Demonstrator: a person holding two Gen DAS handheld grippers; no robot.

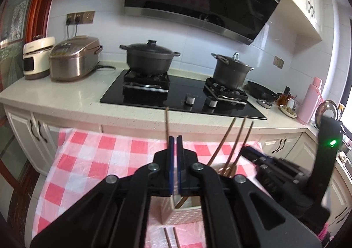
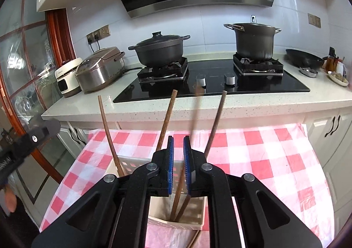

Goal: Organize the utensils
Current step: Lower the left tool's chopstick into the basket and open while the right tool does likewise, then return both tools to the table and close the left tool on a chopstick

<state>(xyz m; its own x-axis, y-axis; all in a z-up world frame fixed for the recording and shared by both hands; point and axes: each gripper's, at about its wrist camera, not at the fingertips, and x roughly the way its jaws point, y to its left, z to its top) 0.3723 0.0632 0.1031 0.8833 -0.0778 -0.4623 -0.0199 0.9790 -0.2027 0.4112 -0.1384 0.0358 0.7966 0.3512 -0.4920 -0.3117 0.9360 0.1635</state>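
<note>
The left claw (image 1: 175, 138) is clenched on a single brown chopstick (image 1: 167, 122), which rises upright from between its blue pads (image 1: 171, 153) and tips out just ahead of them. Directly beneath this claw stands the cream slotted utensil holder (image 1: 187, 215) on the bench, which is covered by a red-and-white checked cloth (image 1: 99, 155). To the right of the left claw, three more chopsticks (image 1: 236, 144) lean out of the holder, fanned toward the right. Two loose chopsticks (image 1: 171, 237) lie on the cloth below the claw, nearer the camera than the holder.

The right claw (image 2: 178, 138) is released, its pads apart with a narrow gap. It hovers over the same holder (image 2: 176, 219), and two chopsticks (image 2: 179, 195) stand in the holder directly under that gap. Other sticks rise on either side: one (image 2: 107, 131) well to the left, one (image 2: 167, 116) just left, one (image 2: 216, 120) just right. A blurred stick (image 2: 197, 111) shows just above the gap.
</note>
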